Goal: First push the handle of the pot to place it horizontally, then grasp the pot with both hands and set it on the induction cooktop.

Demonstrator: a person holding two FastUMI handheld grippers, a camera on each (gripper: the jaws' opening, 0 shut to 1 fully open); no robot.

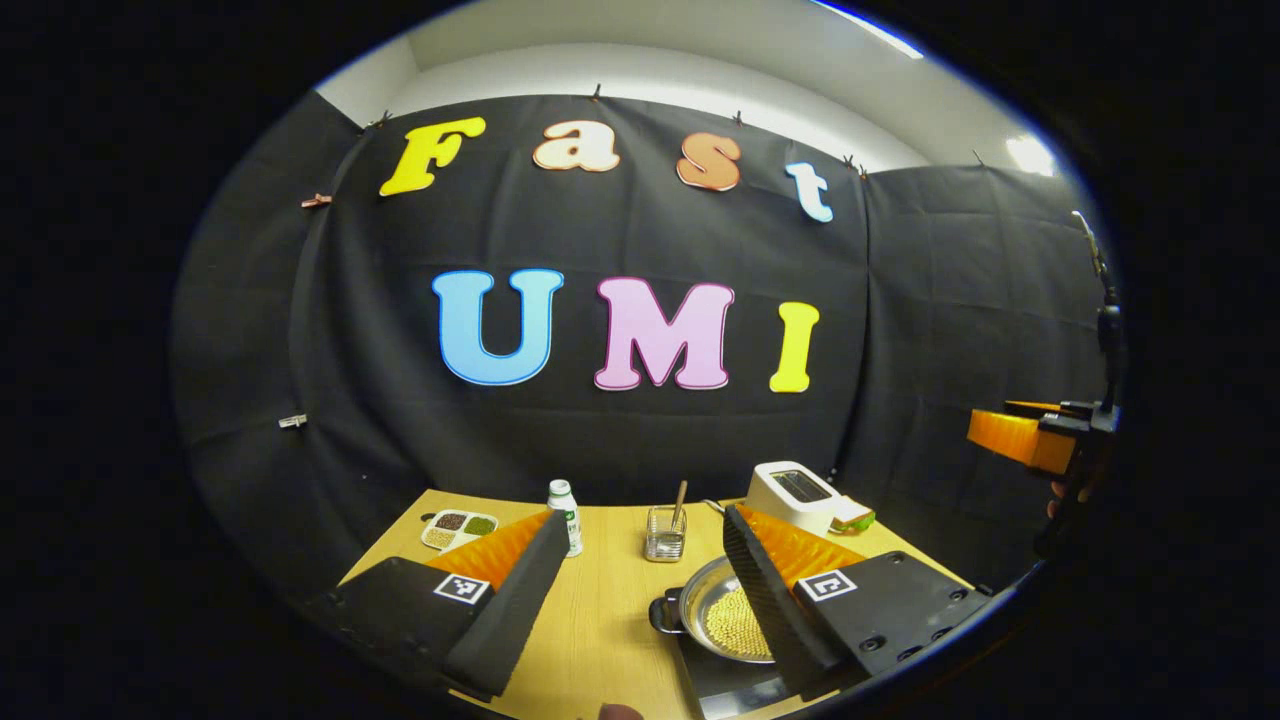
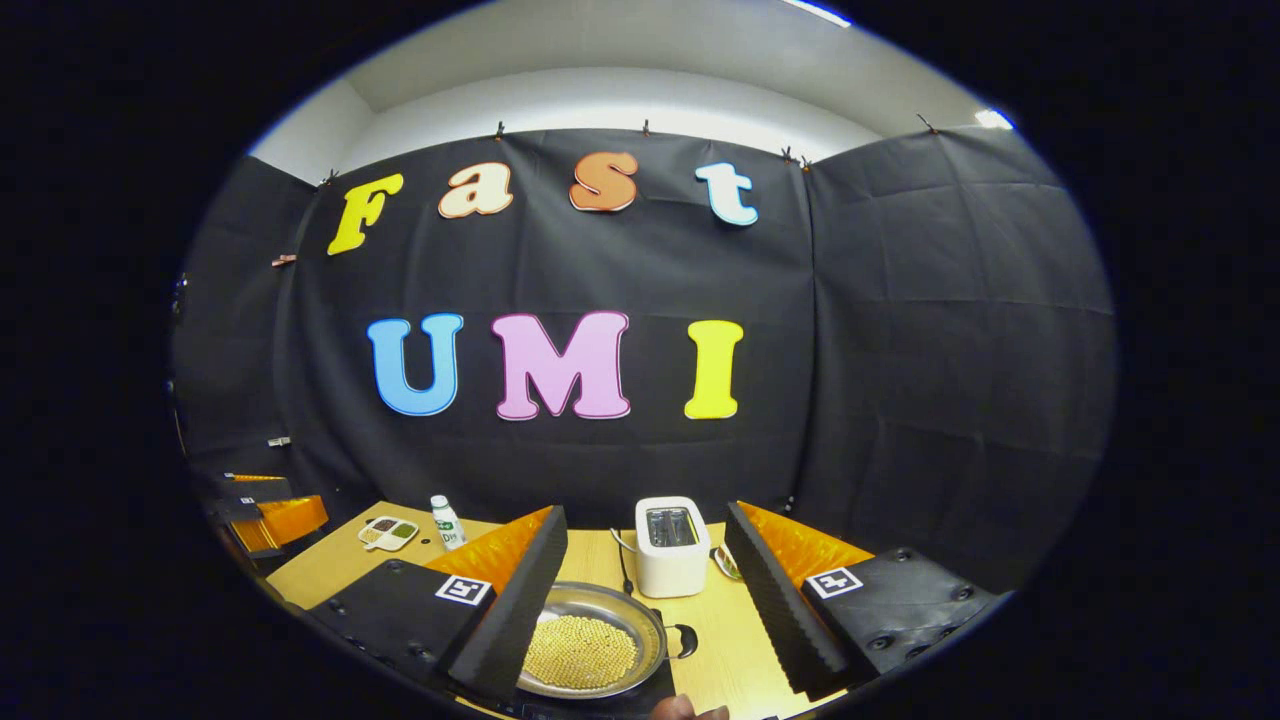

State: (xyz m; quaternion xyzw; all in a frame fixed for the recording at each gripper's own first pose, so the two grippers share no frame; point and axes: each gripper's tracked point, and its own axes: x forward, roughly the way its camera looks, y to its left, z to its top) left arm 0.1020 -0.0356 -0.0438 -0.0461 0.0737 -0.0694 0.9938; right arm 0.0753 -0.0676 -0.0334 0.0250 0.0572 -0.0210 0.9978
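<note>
Your pot (image 2: 590,640) sits at the near edge of the desk (image 1: 600,620), resting on the dark induction cooktop (image 1: 725,685) as far as the left gripper view lets you judge, with its pale round beans heaped inside. Both side handles lie level: one black loop (image 1: 663,612) points toward the desk's left side, the other (image 2: 684,640) toward the right edge. Your left claw (image 1: 635,600) hangs above the desk with its fingers spread wide, gripping nothing; its right finger (image 1: 770,600) crosses in front of the pot's rim, though you cannot tell whether it touches. Your right claw (image 2: 640,600) is likewise spread and empty, the pot showing between and below its fingers. The placing looks done or nearly so, so judge the pot's seat before you leave it: check that its base lies fully on the cooktop, not overhanging the near edge. If you must correct it, take one handle in each claw, close both evenly, and lift level so the beans stay put. Draw away straight, minding the toaster (image 2: 672,545) behind the pot and the wire holder (image 1: 665,535) near the middle.
</note>
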